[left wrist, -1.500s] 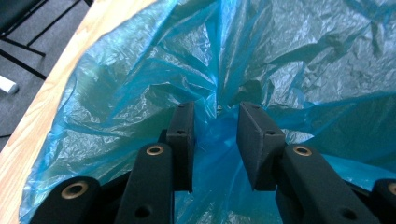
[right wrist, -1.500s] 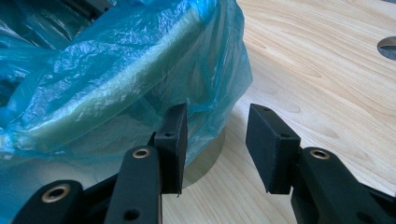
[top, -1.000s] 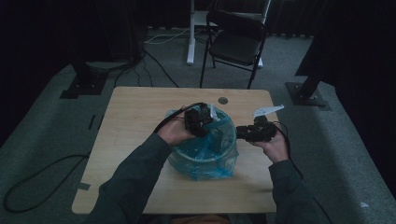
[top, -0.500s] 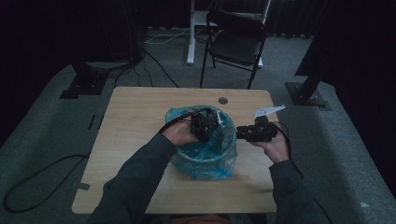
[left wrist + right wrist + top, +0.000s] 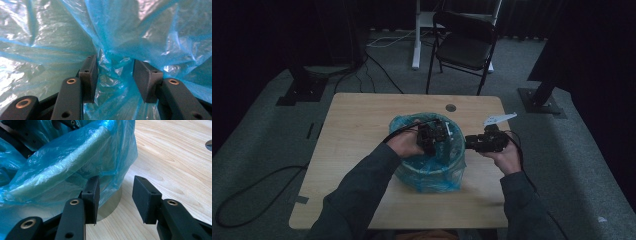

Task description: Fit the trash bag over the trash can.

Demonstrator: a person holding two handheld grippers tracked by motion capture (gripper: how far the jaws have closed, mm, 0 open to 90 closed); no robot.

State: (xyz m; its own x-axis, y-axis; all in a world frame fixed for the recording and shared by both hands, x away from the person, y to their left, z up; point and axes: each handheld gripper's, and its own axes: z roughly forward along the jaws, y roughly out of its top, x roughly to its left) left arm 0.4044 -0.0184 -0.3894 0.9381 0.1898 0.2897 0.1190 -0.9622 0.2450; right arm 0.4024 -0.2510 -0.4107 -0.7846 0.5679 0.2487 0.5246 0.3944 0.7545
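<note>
A blue plastic liner (image 5: 432,175) is seen draped over a bin (image 5: 110,206) mid-table (image 5: 362,125); the left gripper (image 5: 435,136) – jaws just opening, crumpled film loose between them – is sunk inside, while the right gripper (image 5: 469,142), spread wide and empty, is held beside the rim, the bin's body largely hidden

One camera overhead, two riding the grippers

The high view looks forward and down on the whole tabletop (image 5: 362,125) from the person's side; the left gripper view sits pressed close inside the blue bag (image 5: 62,37), while the right gripper view looks low across the wood — all three share that bag.
</note>
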